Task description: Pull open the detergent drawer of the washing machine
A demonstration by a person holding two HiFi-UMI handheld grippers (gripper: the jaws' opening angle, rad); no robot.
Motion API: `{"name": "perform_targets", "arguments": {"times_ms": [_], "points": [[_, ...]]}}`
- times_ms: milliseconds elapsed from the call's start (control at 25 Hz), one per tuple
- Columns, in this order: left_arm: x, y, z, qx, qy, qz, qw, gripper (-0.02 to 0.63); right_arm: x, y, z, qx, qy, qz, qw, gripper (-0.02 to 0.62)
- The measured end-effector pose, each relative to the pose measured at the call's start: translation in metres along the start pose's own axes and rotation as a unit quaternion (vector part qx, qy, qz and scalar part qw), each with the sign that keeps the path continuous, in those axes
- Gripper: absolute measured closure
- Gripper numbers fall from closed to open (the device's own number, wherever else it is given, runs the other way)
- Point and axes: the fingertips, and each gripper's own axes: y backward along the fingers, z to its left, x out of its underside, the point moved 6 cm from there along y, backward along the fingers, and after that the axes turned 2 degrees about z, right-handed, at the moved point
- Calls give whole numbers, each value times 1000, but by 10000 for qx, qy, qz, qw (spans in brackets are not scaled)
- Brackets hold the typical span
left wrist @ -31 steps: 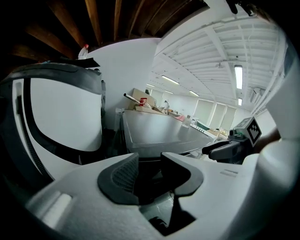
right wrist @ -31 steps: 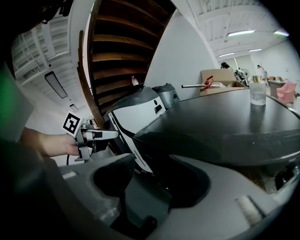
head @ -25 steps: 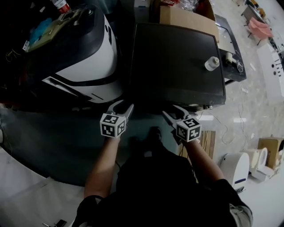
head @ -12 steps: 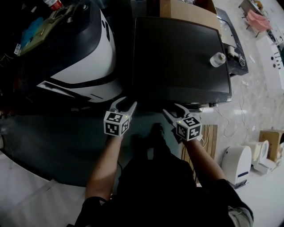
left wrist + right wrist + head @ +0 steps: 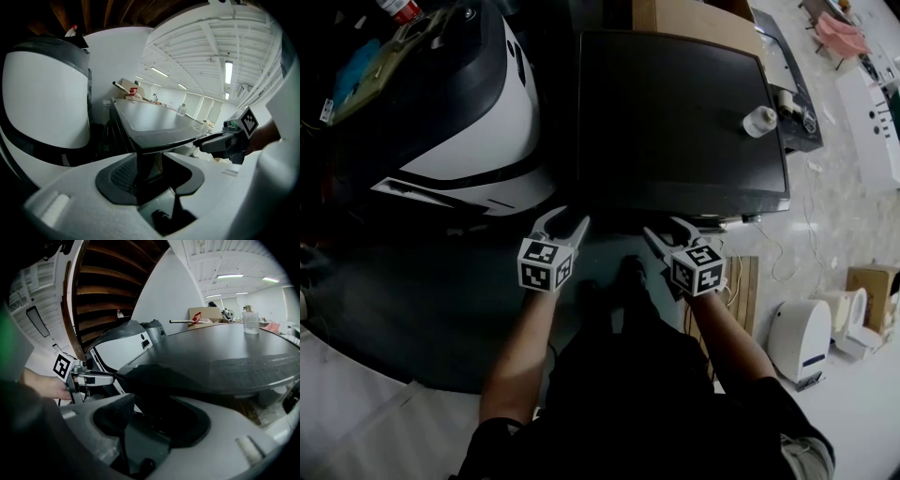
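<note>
Seen from above, a person stands facing a dark-topped washing machine (image 5: 675, 112) and holds a handheld gripper in each hand, bare forearms reaching forward. Both grippers sit just short of the machine's near edge. The left tongs (image 5: 562, 223) are near its front left corner and the right tongs (image 5: 667, 231) are further along the same edge, towards the middle.

The left tongs stand wide open and have just been opening further. Nothing is gripped between them. In the left gripper view the machine's near corner shows beyond the gap, and the pads do not press on it. The right tongs are also open and empty, and the right gripper view shows the machine's dark front edge and top ahead of them.

The detergent drawer would be on the machine's front. That face is turned away from the head view and dark in both gripper views, so the drawer cannot be made out.

A small pale bottle (image 5: 760, 120) stands on the machine's top near its far right corner. To the machine's left sits a rounded white and black appliance (image 5: 459, 103). A cardboard box (image 5: 694, 19) lies behind the machine. A pale glossy floor (image 5: 834, 216) spreads to the right.
</note>
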Motion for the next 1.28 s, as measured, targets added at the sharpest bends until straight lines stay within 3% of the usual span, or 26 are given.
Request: {"name": "perform_targets", "arguments": {"times_ms": [520, 760, 1280], "points": [[4, 2, -7, 86, -57, 76, 9999, 443, 5, 6, -2, 64, 102, 43, 9999, 421], [19, 18, -14, 57, 39, 21, 10000, 475, 21, 18, 11, 139, 32, 40, 9999, 440], [54, 60, -34, 367, -119, 255, 9989, 506, 62, 49, 49, 407, -58, 111, 9991, 451]]}}
